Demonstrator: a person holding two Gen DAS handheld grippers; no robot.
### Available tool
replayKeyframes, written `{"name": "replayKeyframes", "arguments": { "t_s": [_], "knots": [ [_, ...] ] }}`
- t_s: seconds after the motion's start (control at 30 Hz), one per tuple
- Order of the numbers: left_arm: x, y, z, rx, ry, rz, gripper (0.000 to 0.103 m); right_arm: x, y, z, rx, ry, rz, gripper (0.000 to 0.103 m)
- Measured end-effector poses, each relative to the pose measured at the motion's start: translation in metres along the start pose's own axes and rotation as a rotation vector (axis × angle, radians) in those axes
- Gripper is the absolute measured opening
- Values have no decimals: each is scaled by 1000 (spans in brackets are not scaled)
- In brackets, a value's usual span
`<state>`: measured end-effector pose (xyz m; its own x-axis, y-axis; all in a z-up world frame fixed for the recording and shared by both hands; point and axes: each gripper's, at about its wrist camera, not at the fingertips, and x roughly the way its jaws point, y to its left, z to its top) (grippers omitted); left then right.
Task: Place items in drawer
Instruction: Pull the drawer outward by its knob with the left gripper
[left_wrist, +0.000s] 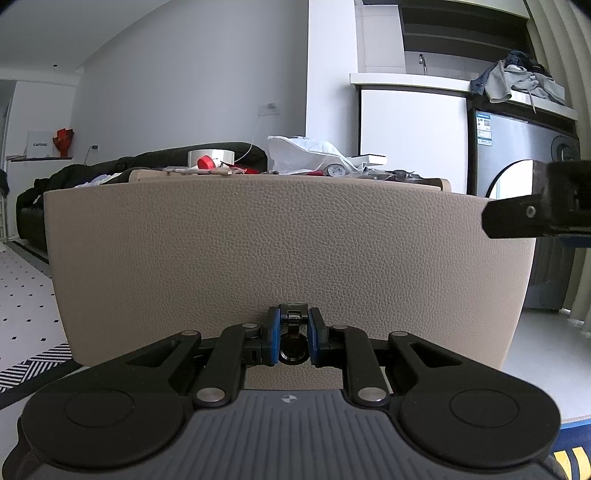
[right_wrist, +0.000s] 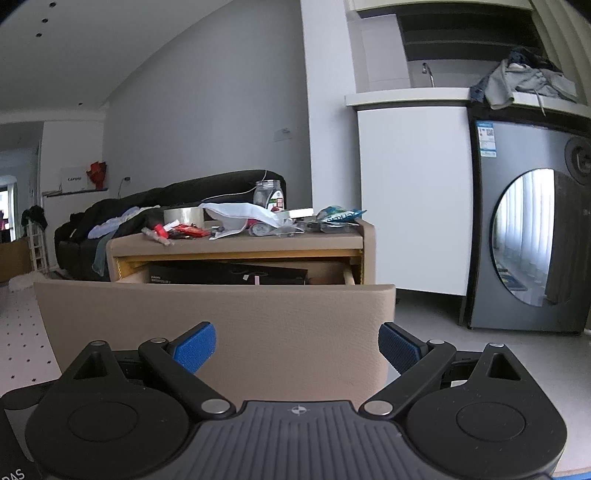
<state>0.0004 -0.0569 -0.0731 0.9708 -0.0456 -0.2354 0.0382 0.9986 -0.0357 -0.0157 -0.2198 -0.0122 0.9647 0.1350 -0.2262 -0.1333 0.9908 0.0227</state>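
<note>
Meanwhile left jaws clamp the drawer pull (left_wrist: 293, 320); right jaws gape; cluttered cabinet top (right_wrist: 236, 242).

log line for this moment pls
left gripper: shut on drawer pull | right gripper: open, holds nothing | drawer: open, black box inside | clutter on cabinet top

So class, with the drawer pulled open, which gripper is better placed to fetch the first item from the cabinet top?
Right. The right gripper is open and free, facing the cluttered cabinet top. The left gripper is shut on the drawer pull.
</note>
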Motion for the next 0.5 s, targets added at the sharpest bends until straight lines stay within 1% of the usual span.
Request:
{"name": "replayKeyframes", "arguments": {
  "t_s": [0.33,0.5],
  "knots": [
    [-6,-3,2,12,19,3,17,-6,3,3,-11,-14,5,97],
    [-9,-3,2,13,22,3,17,-10,-1,5,13,-43,0,97]
  ]
}}
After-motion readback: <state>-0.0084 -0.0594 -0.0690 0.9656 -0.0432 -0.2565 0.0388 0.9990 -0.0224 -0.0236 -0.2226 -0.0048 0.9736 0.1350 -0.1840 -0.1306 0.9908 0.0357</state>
